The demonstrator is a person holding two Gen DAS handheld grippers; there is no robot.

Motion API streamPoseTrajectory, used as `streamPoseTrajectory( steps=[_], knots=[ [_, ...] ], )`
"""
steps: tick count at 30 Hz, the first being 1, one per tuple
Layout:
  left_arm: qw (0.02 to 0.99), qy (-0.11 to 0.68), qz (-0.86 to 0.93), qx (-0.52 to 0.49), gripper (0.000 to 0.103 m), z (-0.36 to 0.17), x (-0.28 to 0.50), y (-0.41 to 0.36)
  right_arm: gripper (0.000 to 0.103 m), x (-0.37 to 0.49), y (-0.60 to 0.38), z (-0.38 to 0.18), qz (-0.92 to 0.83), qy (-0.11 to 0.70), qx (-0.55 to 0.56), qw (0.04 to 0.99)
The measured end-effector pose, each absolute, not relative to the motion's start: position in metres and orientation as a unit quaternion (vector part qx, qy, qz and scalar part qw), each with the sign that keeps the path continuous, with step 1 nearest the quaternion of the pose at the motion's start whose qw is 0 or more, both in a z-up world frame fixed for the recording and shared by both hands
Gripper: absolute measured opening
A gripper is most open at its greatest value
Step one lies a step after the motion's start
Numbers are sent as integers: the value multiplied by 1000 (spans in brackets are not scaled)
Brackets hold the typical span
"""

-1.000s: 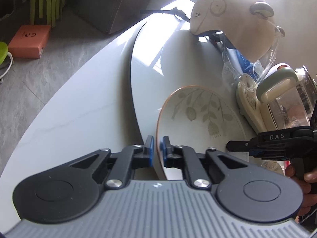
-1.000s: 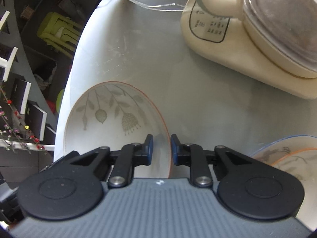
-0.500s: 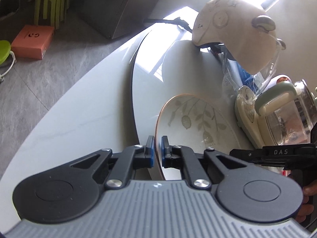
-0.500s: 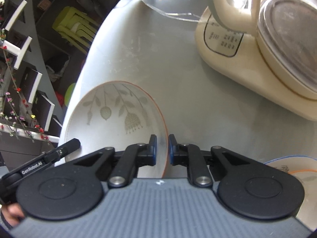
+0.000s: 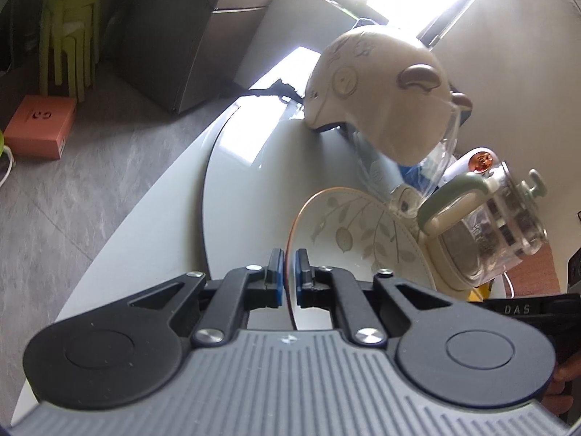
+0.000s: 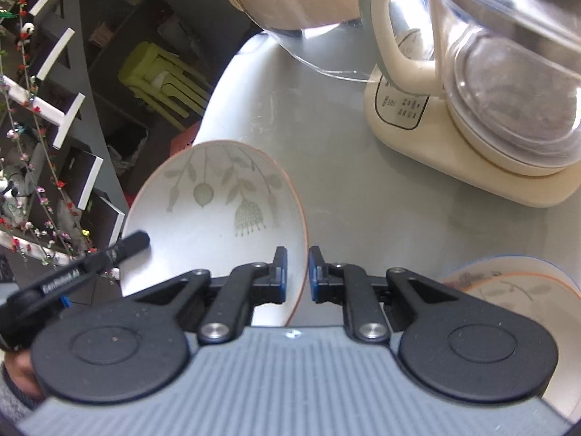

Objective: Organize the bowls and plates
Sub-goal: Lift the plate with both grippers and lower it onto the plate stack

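Note:
A white bowl with a leaf pattern and an orange rim (image 5: 359, 232) (image 6: 218, 218) is held off the table between both grippers. My left gripper (image 5: 288, 272) is shut on its near rim. My right gripper (image 6: 296, 272) is shut on the opposite rim. Each gripper shows in the other's view, the right one (image 5: 523, 309) at the right edge and the left one (image 6: 83, 269) at the left. A stack of similar plates (image 6: 515, 290) sits on the table at the lower right of the right wrist view.
A cream kettle with a glass pot (image 6: 483, 109) (image 5: 483, 225) stands close beyond the bowl. A cream helmet with a clear visor (image 5: 377, 98) rests behind it on the round white table (image 5: 232, 181). Green stools (image 5: 69, 36) and an orange box (image 5: 41, 127) stand on the floor.
Both grippers have lifted the bowl up off the table and tilted it; the table now lies lower and the kettle appears closer.

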State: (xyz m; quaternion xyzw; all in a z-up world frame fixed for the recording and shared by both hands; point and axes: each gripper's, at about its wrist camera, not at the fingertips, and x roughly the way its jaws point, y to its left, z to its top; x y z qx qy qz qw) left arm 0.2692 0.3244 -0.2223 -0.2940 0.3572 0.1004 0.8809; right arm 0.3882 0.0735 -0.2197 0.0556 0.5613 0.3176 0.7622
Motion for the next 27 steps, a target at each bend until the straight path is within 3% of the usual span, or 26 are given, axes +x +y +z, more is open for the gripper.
streamPoseTrajectory(
  steps=[12, 27],
  knots=[
    [895, 349, 29, -276, 7, -184, 276, 280, 15, 365, 23, -190, 301, 530, 66, 790],
    [864, 412, 11, -289, 7, -227, 274, 175, 15, 333, -73, -208, 241, 543, 70, 801]
  ],
)
